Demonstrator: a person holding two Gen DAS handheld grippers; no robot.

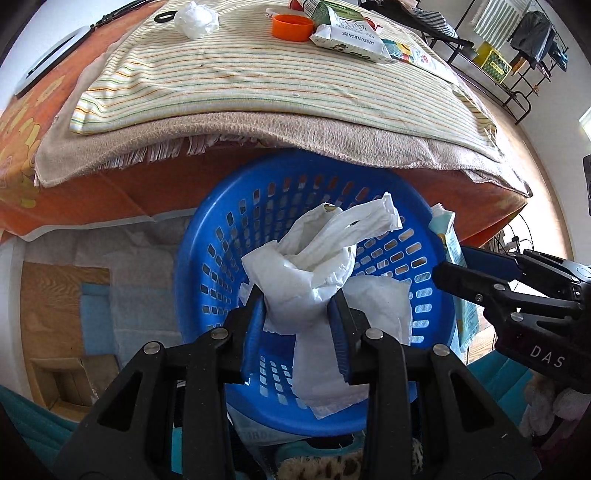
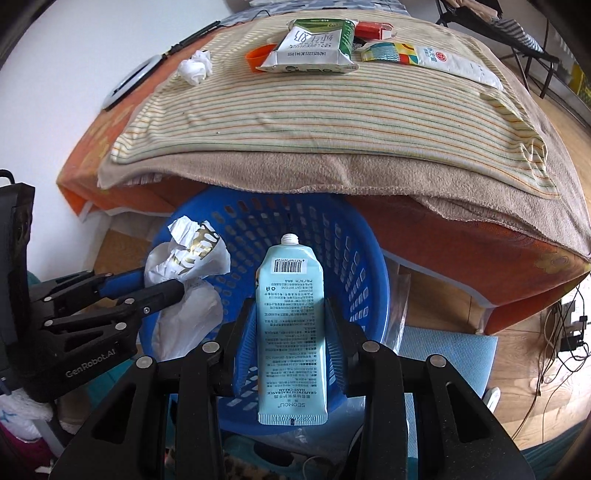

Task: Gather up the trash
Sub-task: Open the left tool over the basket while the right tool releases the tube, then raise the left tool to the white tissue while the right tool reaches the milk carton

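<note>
Pinching from both sides, the left gripper point(image 1: 299, 325) has its blue-padded fingers point(image 1: 255, 332) closed on a crumpled white plastic bag point(image 1: 314, 266), which bulges above them and hangs below, right over the blue basket point(image 1: 207, 258). Beside it the right gripper point(image 2: 290, 332) clamps a pale blue hand cream tube point(image 2: 290, 317) between its fingers point(image 2: 245, 343), the capless nozzle pointing up, also above the basket. Gold lettering shows on the bag from the right wrist view, too creased to read. The tube reads "SEOMOU" and "GRAPEFRUIT FRAGRANCE HAND CREAM", with a barcode near its neck. Farther off, on the striped cloth point(image 1: 258, 85), lie a wad of tissue point(image 1: 195, 18), an orange lid point(image 1: 293, 26) and a wipes pack point(image 1: 349, 42).
</note>
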